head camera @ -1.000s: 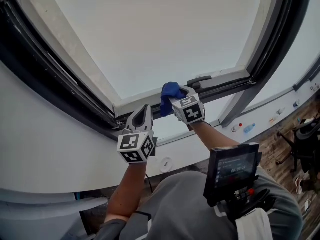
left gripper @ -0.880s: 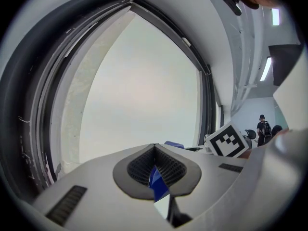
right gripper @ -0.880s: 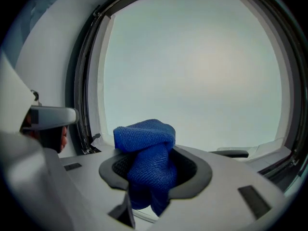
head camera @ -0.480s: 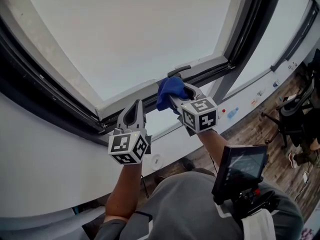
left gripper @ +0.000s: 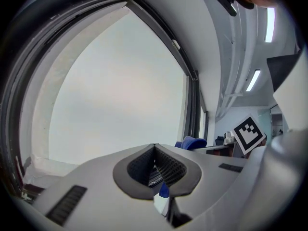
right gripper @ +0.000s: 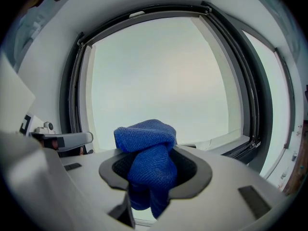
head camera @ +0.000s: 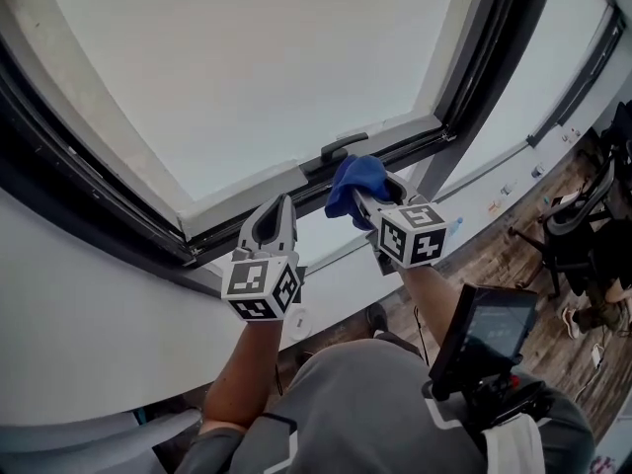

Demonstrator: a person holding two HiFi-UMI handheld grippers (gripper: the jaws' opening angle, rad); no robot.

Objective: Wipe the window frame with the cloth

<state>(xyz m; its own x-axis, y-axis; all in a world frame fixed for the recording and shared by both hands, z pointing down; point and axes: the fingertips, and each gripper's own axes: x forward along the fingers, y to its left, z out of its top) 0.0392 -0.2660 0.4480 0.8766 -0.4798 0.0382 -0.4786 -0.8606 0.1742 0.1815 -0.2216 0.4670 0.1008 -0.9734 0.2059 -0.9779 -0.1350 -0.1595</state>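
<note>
Right gripper (head camera: 363,197) clamps cloth (head camera: 357,178) beside the handle (head camera: 338,148) on window frame (head camera: 247,197) — left gripper (head camera: 280,205) closed

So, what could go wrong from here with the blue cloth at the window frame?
The cloth is bunched in the right gripper, so a hard jaw might scrape the window frame. The window handle sits close beside the cloth and could snag it. The left gripper, shut and empty, may bump the frame.
</note>
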